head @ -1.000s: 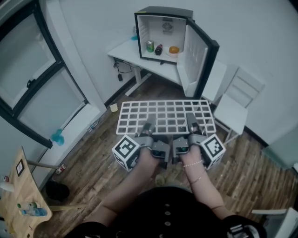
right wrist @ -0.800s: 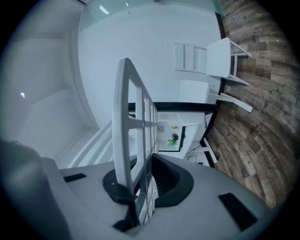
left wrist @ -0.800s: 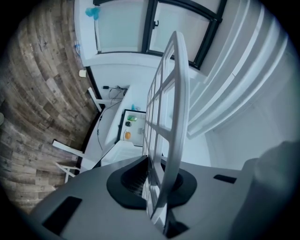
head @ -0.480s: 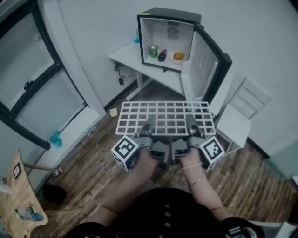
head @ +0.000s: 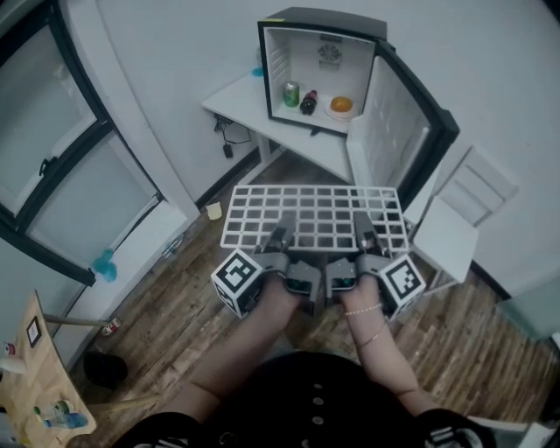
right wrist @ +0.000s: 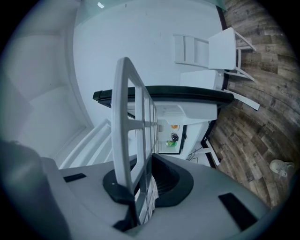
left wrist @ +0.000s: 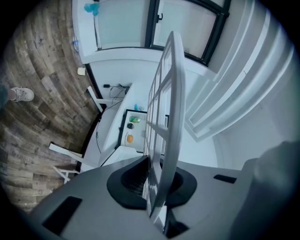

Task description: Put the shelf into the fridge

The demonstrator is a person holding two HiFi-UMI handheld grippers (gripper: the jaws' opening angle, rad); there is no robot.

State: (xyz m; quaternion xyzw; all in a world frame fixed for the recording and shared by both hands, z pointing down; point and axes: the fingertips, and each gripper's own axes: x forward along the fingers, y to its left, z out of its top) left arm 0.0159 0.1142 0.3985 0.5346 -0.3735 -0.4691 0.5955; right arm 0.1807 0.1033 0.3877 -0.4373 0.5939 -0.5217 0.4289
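head view: left claw (head: 280,238) and right claw (head: 366,236) carry the white wire shelf (head: 315,217) by its near edge, held flat in the air, well apart from the open fridge (head: 325,19) on the white worktop (head: 236,103). the grip itself is unclear there. each gripper view shows its jaws closed on the shelf, seen edge-on. inside the fridge: green can (head: 291,94), dark bottle (head: 308,102), orange item (head: 340,105), too small to identify.

head view steeply down – all share fridge (head: 302,61)
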